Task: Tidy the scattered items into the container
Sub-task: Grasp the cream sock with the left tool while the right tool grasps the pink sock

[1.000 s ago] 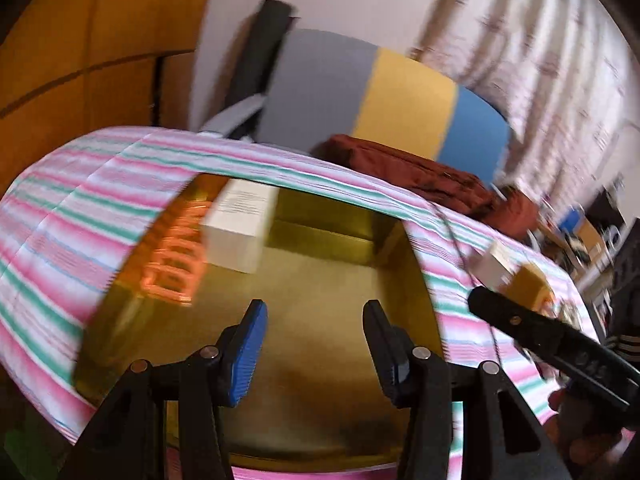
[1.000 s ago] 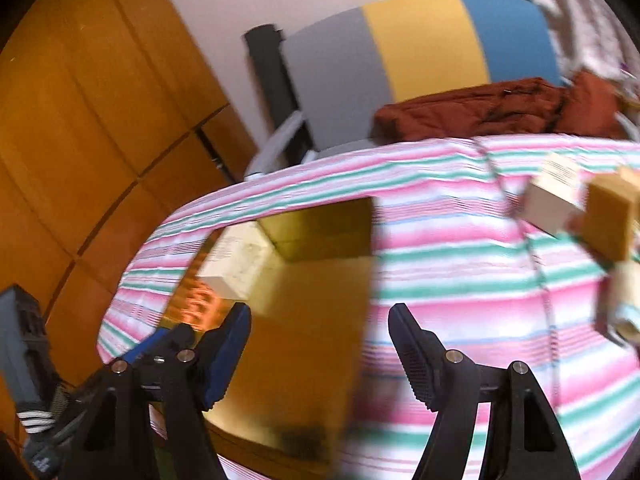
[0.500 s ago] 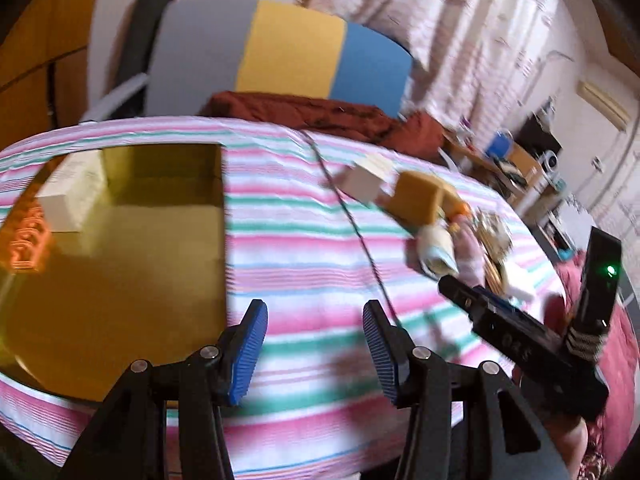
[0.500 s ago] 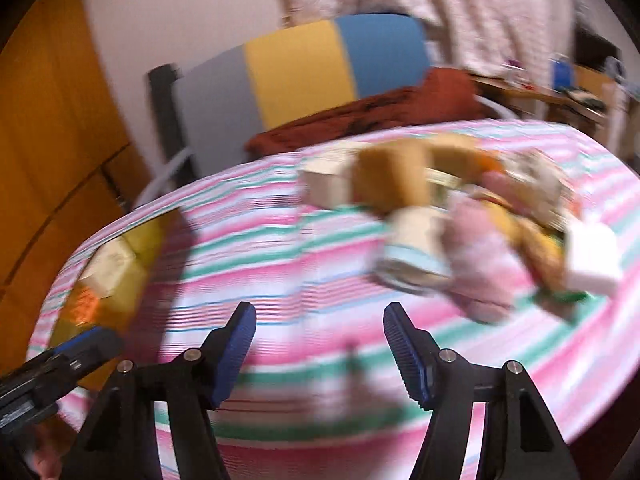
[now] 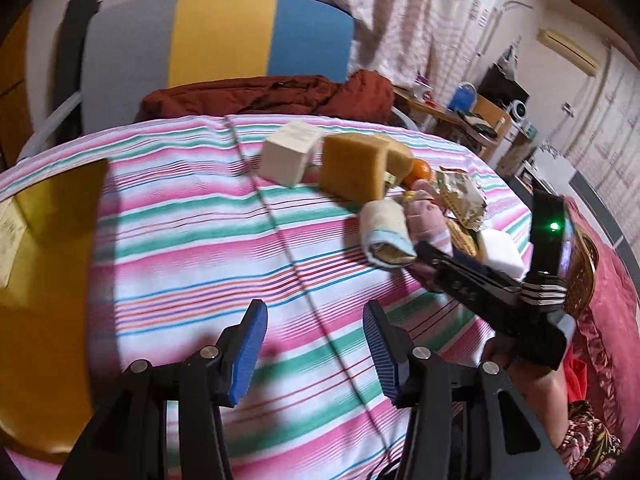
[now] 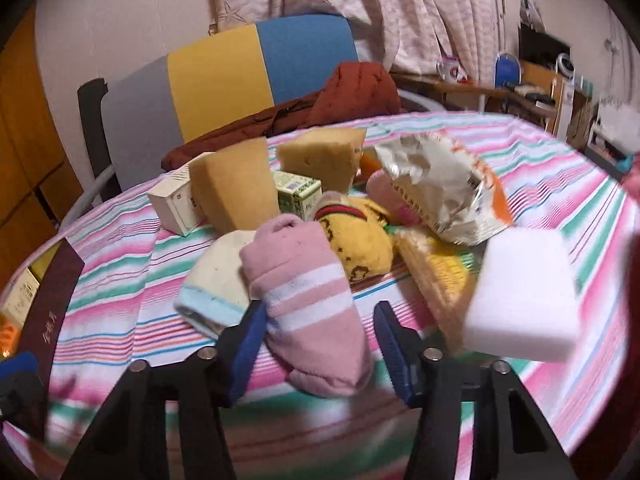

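Observation:
A pile of items lies on the striped tablecloth [image 5: 200,240]. In the right wrist view my right gripper [image 6: 320,334] is open, with a rolled pink sock [image 6: 312,300] between its fingers. Around it lie a cream and blue sock [image 6: 216,284], a yellow plush toy [image 6: 360,236], a white foam block [image 6: 524,292], brown sponges [image 6: 236,184], a white box [image 6: 172,204] and a crumpled wrapper [image 6: 436,184]. My left gripper [image 5: 316,344] is open and empty over bare cloth. The gold container [image 5: 44,240] sits at the left with a box inside.
A grey, yellow and blue chair [image 5: 224,36] with a dark red jacket [image 5: 272,96] stands behind the table. A small green box [image 6: 300,192] and an orange [image 5: 420,170] sit in the pile. A cluttered desk [image 6: 520,92] stands far right.
Both grippers swung right, from the gold container to the pile. The right gripper has closed in on the pink sock, which now sits between its open fingers.

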Action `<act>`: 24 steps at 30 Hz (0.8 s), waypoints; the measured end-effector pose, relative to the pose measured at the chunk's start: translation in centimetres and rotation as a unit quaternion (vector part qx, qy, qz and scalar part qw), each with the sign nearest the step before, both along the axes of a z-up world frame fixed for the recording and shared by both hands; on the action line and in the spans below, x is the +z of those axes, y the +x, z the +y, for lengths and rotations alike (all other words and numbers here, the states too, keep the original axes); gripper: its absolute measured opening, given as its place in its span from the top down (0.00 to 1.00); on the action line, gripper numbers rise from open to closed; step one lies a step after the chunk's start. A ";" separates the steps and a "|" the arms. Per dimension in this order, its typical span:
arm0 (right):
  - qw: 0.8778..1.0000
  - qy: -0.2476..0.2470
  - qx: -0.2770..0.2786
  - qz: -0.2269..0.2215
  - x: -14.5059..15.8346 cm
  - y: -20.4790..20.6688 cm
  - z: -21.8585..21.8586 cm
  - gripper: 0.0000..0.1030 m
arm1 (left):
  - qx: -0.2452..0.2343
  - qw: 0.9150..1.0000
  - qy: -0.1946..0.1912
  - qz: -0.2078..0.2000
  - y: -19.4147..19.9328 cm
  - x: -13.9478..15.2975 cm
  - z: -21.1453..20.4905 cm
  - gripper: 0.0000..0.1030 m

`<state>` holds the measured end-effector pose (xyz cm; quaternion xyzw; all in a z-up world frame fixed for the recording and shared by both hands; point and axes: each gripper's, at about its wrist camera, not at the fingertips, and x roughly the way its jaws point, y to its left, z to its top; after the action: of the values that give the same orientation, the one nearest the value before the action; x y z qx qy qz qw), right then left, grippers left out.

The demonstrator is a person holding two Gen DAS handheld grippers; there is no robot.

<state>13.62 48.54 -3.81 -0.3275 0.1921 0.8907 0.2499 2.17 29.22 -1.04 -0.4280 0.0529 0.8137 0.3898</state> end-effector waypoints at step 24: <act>0.997 -0.044 -0.006 0.065 -2.0 3.5 -0.1 0.67 | -0.110 0.993 -0.049 -0.002 -3.6 -4.0 14.6 0.49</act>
<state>17.13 48.48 -5.84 -0.2788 0.2489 0.8991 0.2278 -1.43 43.84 -5.05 -0.4395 0.1388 0.7615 0.4558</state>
